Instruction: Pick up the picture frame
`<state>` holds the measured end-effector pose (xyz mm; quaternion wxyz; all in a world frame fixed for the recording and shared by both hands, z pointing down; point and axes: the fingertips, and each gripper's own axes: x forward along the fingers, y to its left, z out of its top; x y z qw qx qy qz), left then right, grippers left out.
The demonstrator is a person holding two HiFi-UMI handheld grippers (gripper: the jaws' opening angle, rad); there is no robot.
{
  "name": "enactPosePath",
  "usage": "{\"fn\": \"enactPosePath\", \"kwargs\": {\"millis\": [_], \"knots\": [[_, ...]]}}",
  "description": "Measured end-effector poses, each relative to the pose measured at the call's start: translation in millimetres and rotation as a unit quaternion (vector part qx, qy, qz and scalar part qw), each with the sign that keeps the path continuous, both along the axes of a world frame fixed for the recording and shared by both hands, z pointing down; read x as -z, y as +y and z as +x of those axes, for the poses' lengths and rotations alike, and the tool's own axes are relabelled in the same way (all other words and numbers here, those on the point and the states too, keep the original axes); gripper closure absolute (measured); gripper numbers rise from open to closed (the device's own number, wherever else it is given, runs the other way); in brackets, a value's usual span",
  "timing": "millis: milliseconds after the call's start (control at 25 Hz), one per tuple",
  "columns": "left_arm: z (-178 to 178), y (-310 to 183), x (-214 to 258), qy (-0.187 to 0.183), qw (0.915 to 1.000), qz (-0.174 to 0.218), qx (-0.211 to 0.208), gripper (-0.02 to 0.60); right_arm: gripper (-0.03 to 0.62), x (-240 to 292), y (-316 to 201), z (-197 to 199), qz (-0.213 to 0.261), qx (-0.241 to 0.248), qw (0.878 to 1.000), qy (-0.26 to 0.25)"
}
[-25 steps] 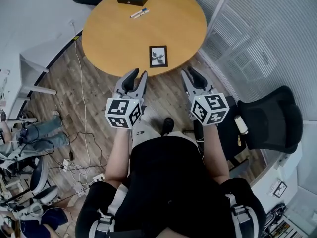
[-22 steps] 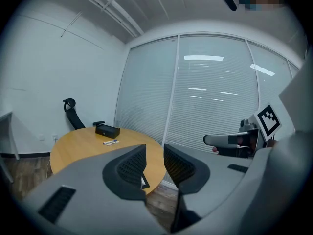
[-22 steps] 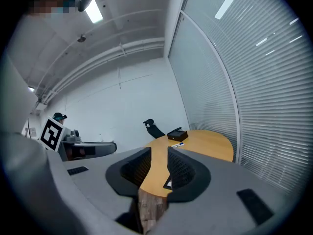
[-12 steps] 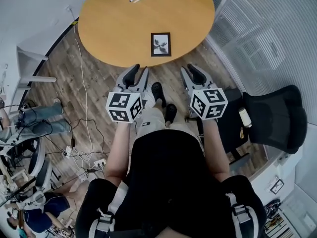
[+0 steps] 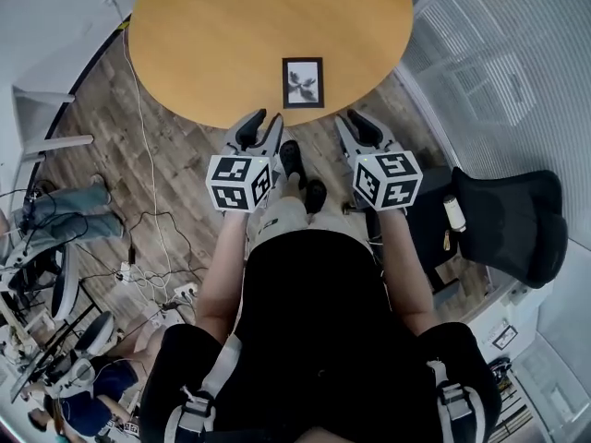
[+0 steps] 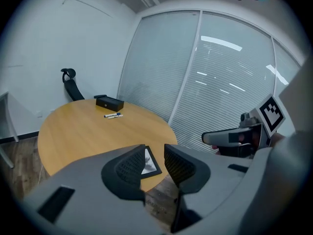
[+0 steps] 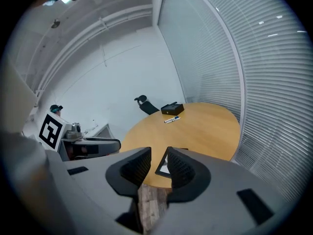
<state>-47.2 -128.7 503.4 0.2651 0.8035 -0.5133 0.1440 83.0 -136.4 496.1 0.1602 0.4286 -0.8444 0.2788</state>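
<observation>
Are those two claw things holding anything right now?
No. Both the left gripper and right gripper are open and empty; the picture frame lies on the table.

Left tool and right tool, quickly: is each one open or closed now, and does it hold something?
Left tool: open, holding nothing.
Right tool: open, holding nothing.
</observation>
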Motion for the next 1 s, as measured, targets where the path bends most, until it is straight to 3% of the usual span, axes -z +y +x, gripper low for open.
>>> {"fn": "enactPosePath", "kwargs": {"millis": [520,1000], "knots": [[-13,-69,-85,0.018,0.9951,-0.088,-0.042,0.463,0.484,-80,-64,-30,-0.070,-0.007,0.996,0.059],[-10,-84,-160,0.035,0.9833,-0.168,-0.062,0.448,0.476,-158,-84,-37,-0.154,-0.030,0.984,0.085]]}}
